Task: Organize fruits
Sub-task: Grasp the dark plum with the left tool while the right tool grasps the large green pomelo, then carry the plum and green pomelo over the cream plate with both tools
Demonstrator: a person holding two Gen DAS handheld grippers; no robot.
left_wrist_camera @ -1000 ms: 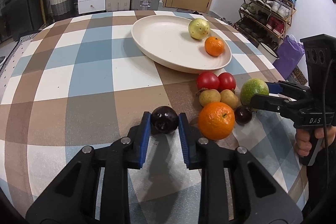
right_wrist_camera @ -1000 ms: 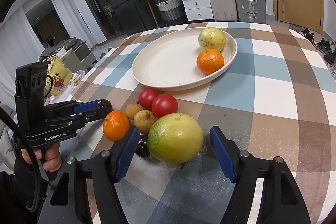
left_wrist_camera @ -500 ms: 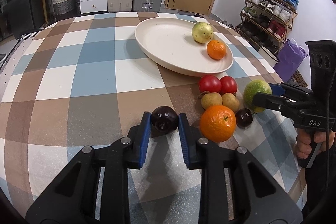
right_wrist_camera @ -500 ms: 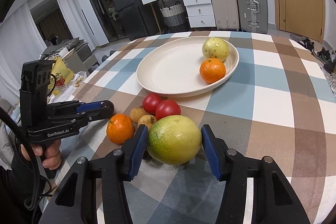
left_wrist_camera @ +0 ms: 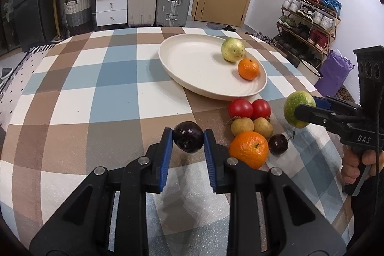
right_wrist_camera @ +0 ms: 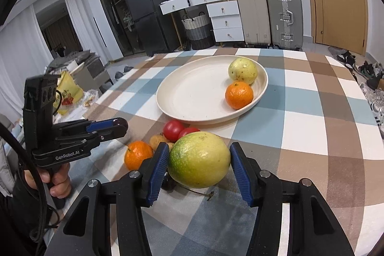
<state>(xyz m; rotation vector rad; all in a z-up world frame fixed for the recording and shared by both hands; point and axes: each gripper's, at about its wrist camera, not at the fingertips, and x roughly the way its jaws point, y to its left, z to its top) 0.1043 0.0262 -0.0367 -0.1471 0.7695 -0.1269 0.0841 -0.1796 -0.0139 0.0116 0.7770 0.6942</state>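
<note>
My left gripper is shut on a dark purple round fruit, held just above the checked tablecloth. My right gripper is shut on a large green-yellow fruit; its blue pads press both sides. That fruit also shows in the left wrist view, at the right gripper's tip. A cream plate further back holds a pale yellow fruit and a small orange. The plate shows in the right wrist view too.
Between the grippers lies a cluster: two red tomatoes, two small brown fruits, a big orange and a small dark fruit. A loose stem lies on the cloth. A person's hand holds the left gripper.
The right jaws have closed onto the green-yellow fruit, which was loose between them before. Both grippers have tipped up a little, and the fruits they hold have come up slightly.
</note>
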